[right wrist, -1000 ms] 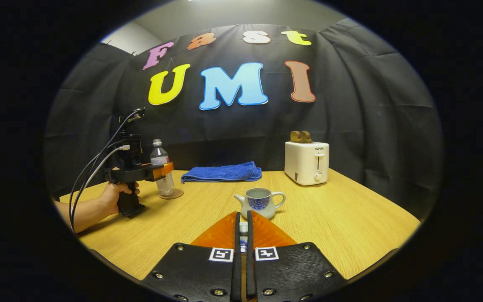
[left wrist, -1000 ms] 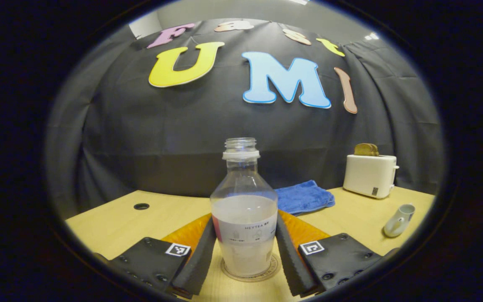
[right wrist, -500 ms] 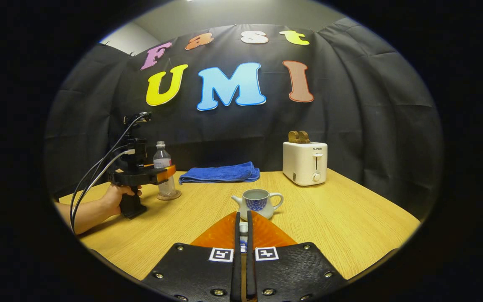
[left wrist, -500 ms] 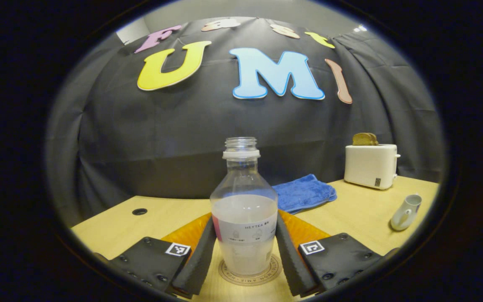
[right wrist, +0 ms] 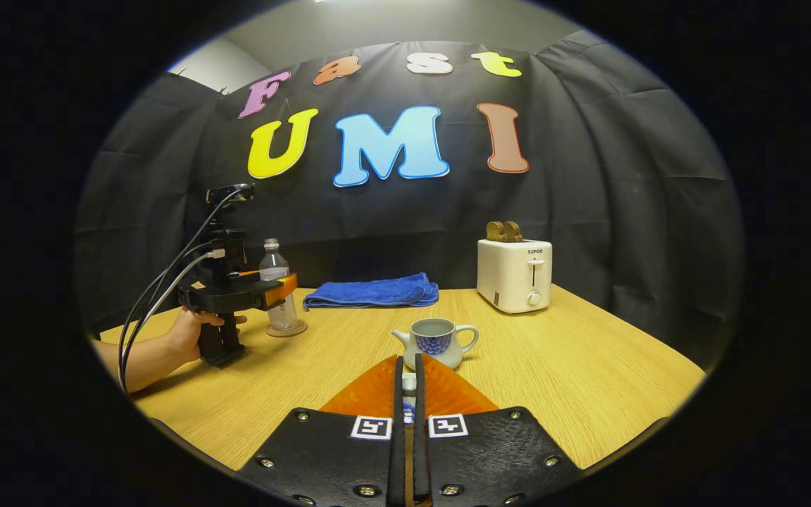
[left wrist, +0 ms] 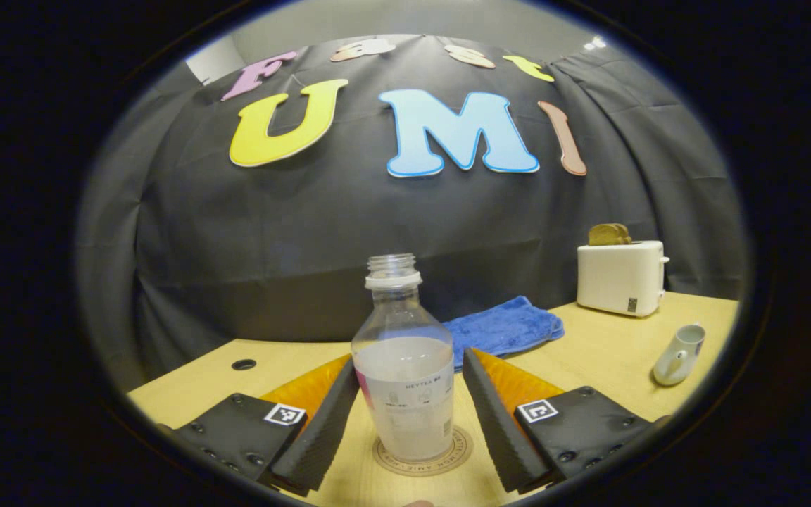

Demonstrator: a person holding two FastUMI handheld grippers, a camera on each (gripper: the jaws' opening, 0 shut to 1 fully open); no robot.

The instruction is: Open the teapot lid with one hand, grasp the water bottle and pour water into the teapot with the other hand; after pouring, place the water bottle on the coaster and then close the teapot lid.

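Your left gripper (left wrist: 405, 422) had its jaws spread to either side of the water bottle (left wrist: 403, 384), with a gap showing on each side, and the uncapped bottle stood upright on the coaster (left wrist: 423, 458) between them on the worktop (left wrist: 602, 352). Your right gripper (right wrist: 409, 405) had its jaws pinching the small teapot lid (right wrist: 409, 384). The open teapot (right wrist: 436, 341) sat just ahead of those jaws, its spout to their left.

Clear plastic bottle (left wrist: 405, 380), wood-grain table (right wrist: 567, 366)
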